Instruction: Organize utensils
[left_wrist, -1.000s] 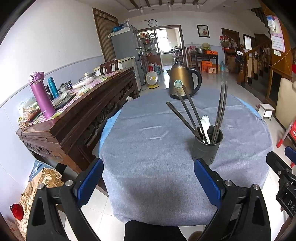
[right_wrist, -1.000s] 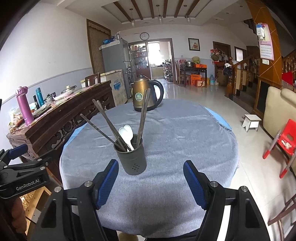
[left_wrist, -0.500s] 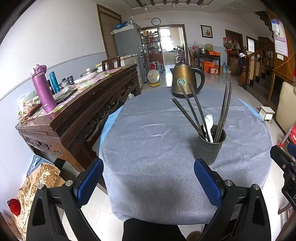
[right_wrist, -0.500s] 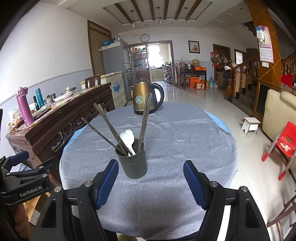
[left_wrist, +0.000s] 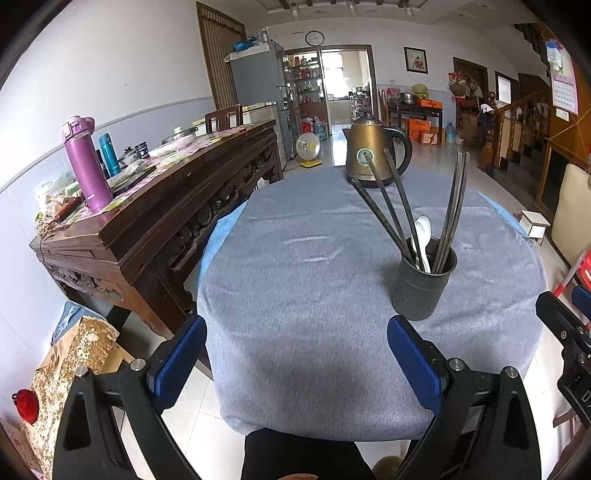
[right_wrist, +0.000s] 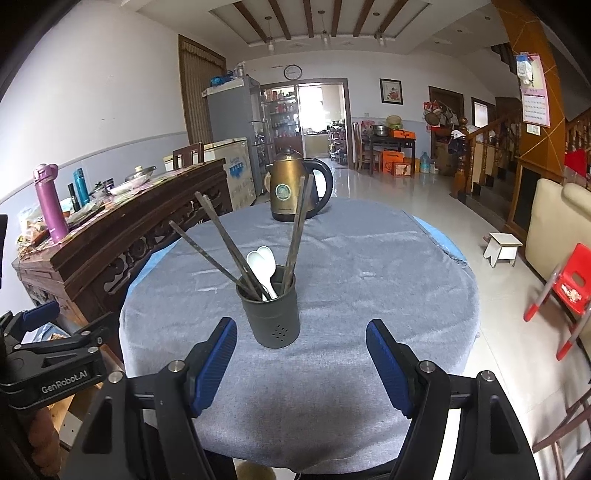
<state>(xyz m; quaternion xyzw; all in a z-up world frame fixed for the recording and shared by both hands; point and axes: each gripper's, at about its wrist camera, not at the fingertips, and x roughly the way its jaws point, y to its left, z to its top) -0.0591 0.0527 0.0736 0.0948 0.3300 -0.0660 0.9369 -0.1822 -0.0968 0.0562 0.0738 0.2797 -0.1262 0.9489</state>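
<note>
A dark grey utensil holder (left_wrist: 424, 286) (right_wrist: 272, 315) stands on the round table with a grey cloth (left_wrist: 314, 280) (right_wrist: 351, 280). It holds several dark chopsticks (left_wrist: 388, 210) (right_wrist: 221, 243) and two white spoons (left_wrist: 421, 236) (right_wrist: 263, 267). My left gripper (left_wrist: 297, 363) is open and empty, low at the table's near edge, left of the holder. My right gripper (right_wrist: 301, 365) is open and empty, just in front of the holder. Each gripper shows at the edge of the other's view.
A bronze electric kettle (left_wrist: 373, 151) (right_wrist: 295, 190) stands at the table's far side. A dark carved wooden sideboard (left_wrist: 155, 218) (right_wrist: 96, 251) with a purple flask (left_wrist: 86, 162) and clutter runs along the left. A red child's chair (right_wrist: 565, 291) stands on the right floor.
Both grippers have drawn back and risen slightly from the table; the holder looks a little farther away. Both stay open and empty.
</note>
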